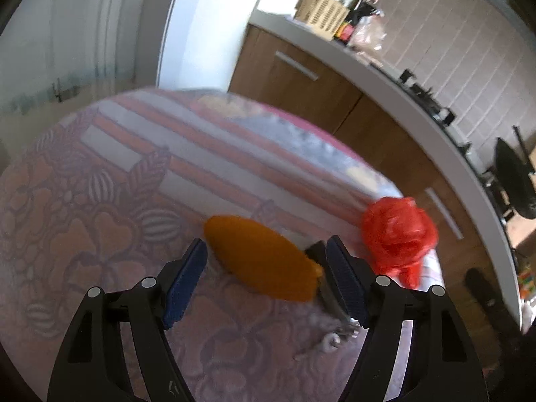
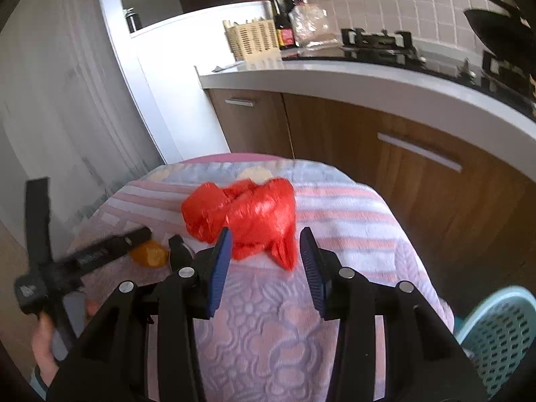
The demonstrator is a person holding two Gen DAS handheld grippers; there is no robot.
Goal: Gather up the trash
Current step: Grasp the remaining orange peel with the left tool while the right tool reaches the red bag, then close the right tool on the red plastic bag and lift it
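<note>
An orange peel (image 1: 264,258) lies on the patterned pink cloth (image 1: 100,201) of a small table. My left gripper (image 1: 268,258) is open, its jaws on either side of the peel and just above it. A crumpled red plastic bag (image 1: 398,234) lies to the right of it. In the right wrist view the red bag (image 2: 248,217) sits straight ahead of my open right gripper (image 2: 268,244), its near end between the fingertips. The peel (image 2: 150,253) shows at left there, beside the left gripper's body (image 2: 100,254).
A light blue perforated basket (image 2: 499,331) stands at the lower right beside the table. A kitchen counter (image 2: 368,80) with wooden cabinets, a stove and bottles runs behind. A small metal object (image 1: 330,340) lies on the cloth near my left gripper.
</note>
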